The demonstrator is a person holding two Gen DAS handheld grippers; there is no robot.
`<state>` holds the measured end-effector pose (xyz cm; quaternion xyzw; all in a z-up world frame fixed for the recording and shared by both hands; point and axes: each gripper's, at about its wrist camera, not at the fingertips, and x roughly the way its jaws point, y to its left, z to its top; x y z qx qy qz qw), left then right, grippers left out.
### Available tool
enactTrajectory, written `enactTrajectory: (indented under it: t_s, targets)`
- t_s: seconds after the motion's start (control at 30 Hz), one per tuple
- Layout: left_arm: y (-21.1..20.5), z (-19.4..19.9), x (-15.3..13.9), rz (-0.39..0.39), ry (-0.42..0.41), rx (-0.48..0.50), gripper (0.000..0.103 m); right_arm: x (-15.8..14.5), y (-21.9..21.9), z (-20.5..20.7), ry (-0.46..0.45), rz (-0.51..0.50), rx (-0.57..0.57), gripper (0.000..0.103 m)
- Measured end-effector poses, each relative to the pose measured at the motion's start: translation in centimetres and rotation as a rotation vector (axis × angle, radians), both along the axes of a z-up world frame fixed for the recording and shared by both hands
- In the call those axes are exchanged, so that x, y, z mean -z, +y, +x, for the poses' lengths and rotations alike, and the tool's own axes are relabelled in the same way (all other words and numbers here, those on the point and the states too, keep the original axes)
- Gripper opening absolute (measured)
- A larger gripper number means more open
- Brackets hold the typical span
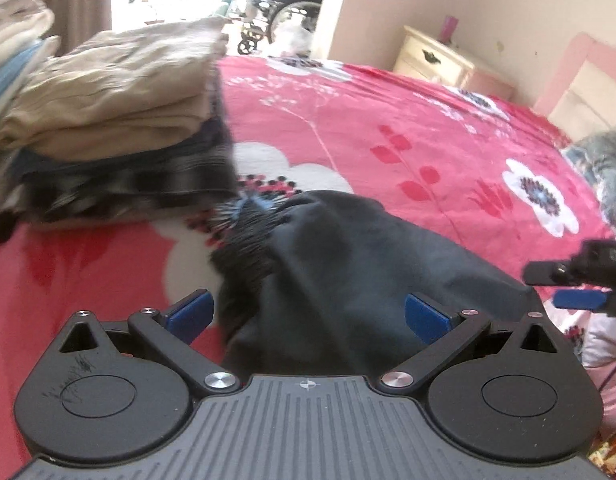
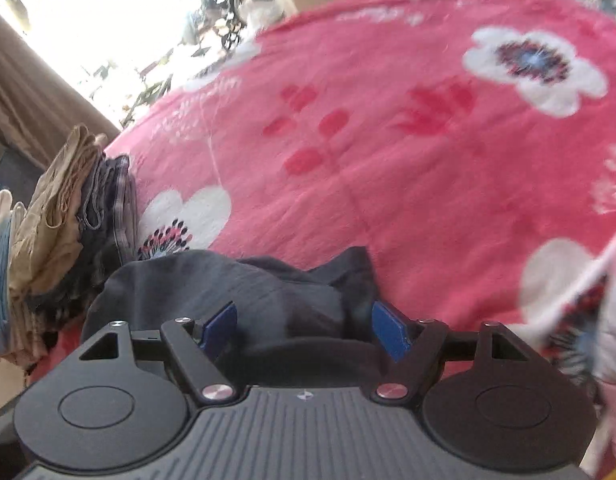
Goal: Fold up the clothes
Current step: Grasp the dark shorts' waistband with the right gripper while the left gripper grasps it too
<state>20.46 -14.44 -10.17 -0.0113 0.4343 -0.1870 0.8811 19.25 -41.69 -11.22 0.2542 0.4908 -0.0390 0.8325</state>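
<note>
The dark garment lies crumpled on the bed, on its red flowered cover, just beside a stack of folded clothes that sits to its left in both wrist views. It is bunched into a rough mound rather than spread flat, so no clean long axis shows; in the left wrist view it tapers away from the camera toward a narrow end near the stack's dark lower layers.

The left gripper hovers directly over the near part of the cloth, its blue fingers spread wide with the fabric showing between them but not pinched. The right gripper is likewise released, its fingers apart, with the garment's near edge lying under and between them; nothing is clamped. In the left wrist view the right gripper's tips appear at the garment's right margin, over the bed cover.

Both hands stand about equally near, one toward each side of the mound. The garment lies ahead of and below both pairs of fingers. As a judgement, the task is at the point of taking up this piece: each gripper would need to close on a separate edge so the cloth can be pulled open and laid flat before folding. The blur in both views leaves hems and seams unreadable.
</note>
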Motion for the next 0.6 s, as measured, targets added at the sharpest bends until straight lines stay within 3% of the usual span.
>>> enactTrajectory:
  t_s: [0.07,0.17,0.23,0.33,0.6]
  targets:
    - [-1.3,0.9,1.2,0.047,0.039,0.037,0.098,1.4,0.4,0.9,0.033,0.044,-0.026,0.073]
    - [-2.8,1.5,2.9,0.12,0.088,0.077,0.087,2.0,2.2,0.4,0.032,0.042,-0.112,0.049]
    - [-3.0,1.2,3.3,0.125,0.105,0.1,0.081,1.8,3.6,-0.7,0.017,0.017,-0.171,0.028]
    - [-2.2,0.0,3.1,0.112,0.113,0.125,0.076,1.5,5.2,-3.1,-0.001,0.047,-0.262,0.019]
    - [1.2,-4.8,3.3,0.074,0.186,0.142,0.075,0.2,11.0,-11.9,-0.067,0.056,-0.535,0.017]
